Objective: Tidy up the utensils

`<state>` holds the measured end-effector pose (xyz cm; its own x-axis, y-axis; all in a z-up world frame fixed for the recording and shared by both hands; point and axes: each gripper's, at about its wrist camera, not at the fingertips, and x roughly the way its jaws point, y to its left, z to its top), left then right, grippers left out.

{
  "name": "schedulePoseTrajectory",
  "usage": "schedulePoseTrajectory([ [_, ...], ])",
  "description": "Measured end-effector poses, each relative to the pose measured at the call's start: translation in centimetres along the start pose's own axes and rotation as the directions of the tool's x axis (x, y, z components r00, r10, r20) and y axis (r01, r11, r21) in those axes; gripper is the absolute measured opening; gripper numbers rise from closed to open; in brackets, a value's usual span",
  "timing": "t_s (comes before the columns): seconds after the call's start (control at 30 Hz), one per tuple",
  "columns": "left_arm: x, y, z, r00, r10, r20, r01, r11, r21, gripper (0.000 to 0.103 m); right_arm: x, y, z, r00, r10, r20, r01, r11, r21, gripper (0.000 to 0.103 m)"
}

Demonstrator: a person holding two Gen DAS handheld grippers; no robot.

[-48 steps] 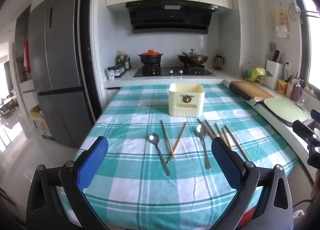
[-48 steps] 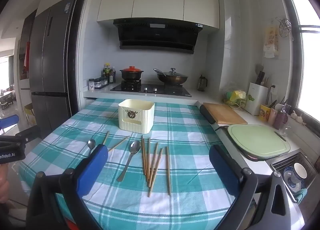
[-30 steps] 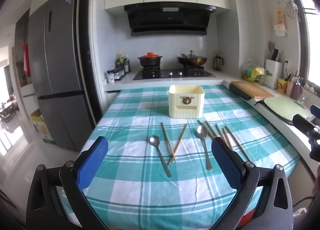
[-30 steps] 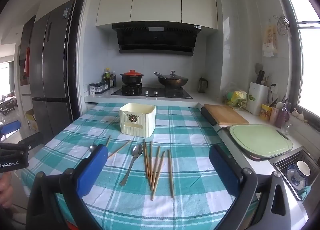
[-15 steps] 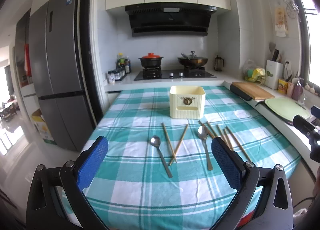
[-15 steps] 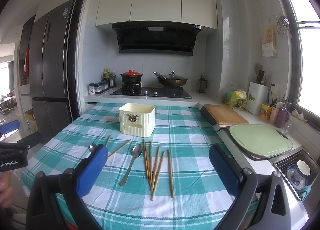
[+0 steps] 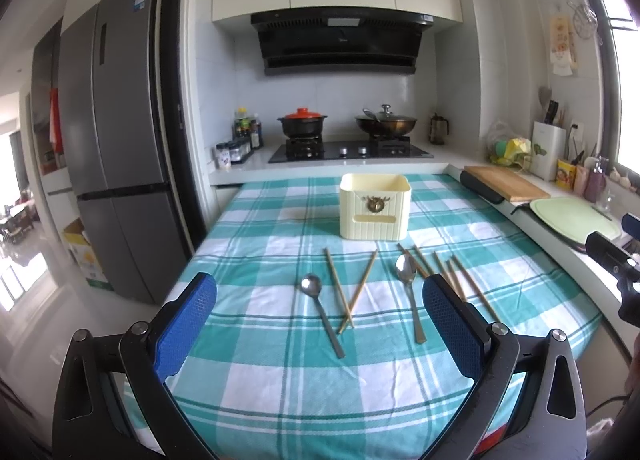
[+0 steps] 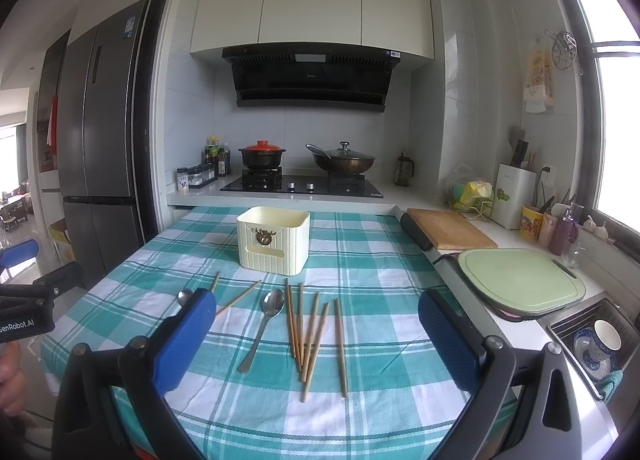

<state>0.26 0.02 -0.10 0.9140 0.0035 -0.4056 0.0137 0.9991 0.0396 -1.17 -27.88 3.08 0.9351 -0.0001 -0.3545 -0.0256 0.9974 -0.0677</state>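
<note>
A cream ribbed plastic box [image 7: 375,207] with a small brass emblem stands on the teal-and-white checked cloth covering the surface [image 7: 256,372]. In front of it lie two metal spoons, one to the left [image 7: 320,312] and one to the right [image 7: 409,292], two crossed wooden chopsticks [image 7: 349,292] between them, and a loose bundle of chopsticks [image 8: 310,328]. The left gripper [image 7: 320,324] and right gripper [image 8: 316,336] hover above with blue-padded jaws wide apart, empty. The left gripper's body reads "nRobot.AI".
</note>
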Motion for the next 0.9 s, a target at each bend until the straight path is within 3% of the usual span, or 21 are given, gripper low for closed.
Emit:
schedulePoseTrajectory([
  [0.9,0.25,-0.16,-0.2,1.0,-0.003,-0.005,0.003,1.0,-0.002,0.103,0.69,-0.7,-0.72,1.0,0.002,-0.021,-0.002,1.0,-0.001,0.103],
])
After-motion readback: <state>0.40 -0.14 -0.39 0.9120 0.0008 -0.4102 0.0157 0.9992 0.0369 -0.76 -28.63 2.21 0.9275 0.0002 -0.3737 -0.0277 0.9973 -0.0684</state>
